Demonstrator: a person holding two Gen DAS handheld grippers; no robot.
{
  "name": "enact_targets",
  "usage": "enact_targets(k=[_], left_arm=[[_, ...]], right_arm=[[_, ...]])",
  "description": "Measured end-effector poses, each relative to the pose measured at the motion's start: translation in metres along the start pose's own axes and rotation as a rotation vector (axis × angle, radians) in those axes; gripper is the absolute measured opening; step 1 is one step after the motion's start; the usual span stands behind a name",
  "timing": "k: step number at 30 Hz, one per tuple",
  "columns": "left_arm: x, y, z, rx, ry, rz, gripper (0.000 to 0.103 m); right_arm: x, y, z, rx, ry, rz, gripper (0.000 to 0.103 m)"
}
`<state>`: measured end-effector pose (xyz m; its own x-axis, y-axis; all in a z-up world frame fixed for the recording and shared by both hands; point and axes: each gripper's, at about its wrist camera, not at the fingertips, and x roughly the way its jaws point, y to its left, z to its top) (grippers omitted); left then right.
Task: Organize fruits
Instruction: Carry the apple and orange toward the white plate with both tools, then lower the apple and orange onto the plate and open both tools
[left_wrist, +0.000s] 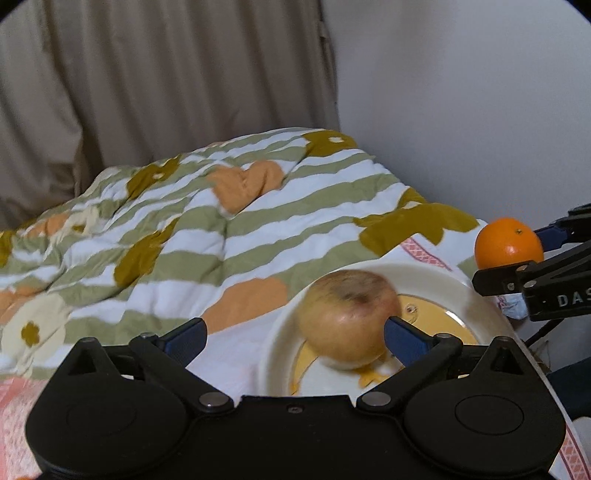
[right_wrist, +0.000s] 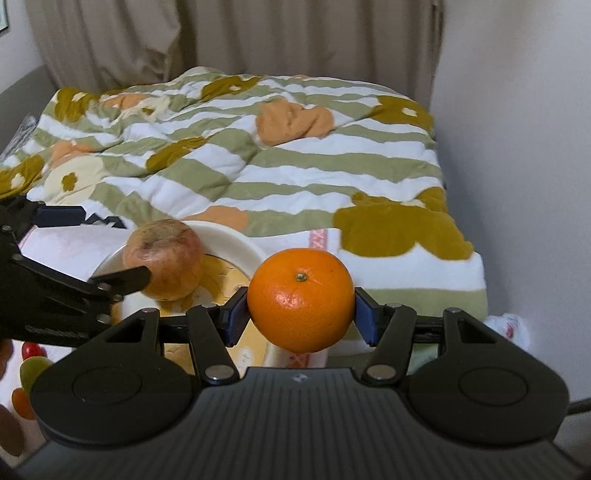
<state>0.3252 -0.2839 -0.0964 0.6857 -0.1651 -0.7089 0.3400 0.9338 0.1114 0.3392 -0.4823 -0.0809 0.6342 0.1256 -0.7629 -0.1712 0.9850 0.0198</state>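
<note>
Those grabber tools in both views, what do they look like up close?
Both the left gripper and the right gripper are matte black plastic with rounded, disc-embossed bodies, silver pivot pins and blue pads on the jaws. White lettering reading "DAS" marks the right one's side.

Striped floral quilt (right_wrist: 258, 162), beige curtain (left_wrist: 166, 74)

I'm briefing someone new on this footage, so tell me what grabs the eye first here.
The bright orange stands out most, clamped in the right claw in mid-air, just right of the plate. Next comes the blotchy yellow-red apple on that white plate, with the left claw open around it; only one blue pad looks to be against it. Behind both lies a rumpled quilt with green stripes and flower shapes.
</note>
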Motion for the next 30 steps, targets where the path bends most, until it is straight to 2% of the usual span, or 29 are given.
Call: enact_targets(k=[6, 11, 20, 22, 23, 24, 30], left_arm=[[-0.017, 0.021, -0.010, -0.082, 0.030, 0.013, 0.103], [-0.026, 0.029, -0.018, -0.106, 0.045, 0.037, 0.103], [-0.037, 0.031, -0.029, -0.128, 0.046, 0.051, 0.103], [-0.039, 0.030, -0.030, -0.125, 0.046, 0.057, 0.103], [-0.040, 0.030, -0.030, -0.128, 0.045, 0.057, 0.103], [-0.042, 0.031, -0.031, -0.132, 0.042, 0.055, 0.103], [-0.061, 0.029, -0.032, -0.148, 0.014, 0.060, 0.103]], right_arm=[[0.016, 0.027, 0.002, -0.114, 0.001, 0.044, 0.074], [0.030, 0.049, -0.007, -0.244, 0.001, 0.037, 0.074], [0.044, 0.063, -0.019, -0.333, -0.018, 0.015, 0.075], [0.038, 0.065, -0.020, -0.341, -0.053, 0.011, 0.083], [0.035, 0.065, -0.020, -0.346, -0.069, 0.006, 0.095], [0.033, 0.065, -0.020, -0.349, -0.083, 0.000, 0.103], [0.016, 0.056, -0.016, -0.295, -0.088, 0.014, 0.103]])
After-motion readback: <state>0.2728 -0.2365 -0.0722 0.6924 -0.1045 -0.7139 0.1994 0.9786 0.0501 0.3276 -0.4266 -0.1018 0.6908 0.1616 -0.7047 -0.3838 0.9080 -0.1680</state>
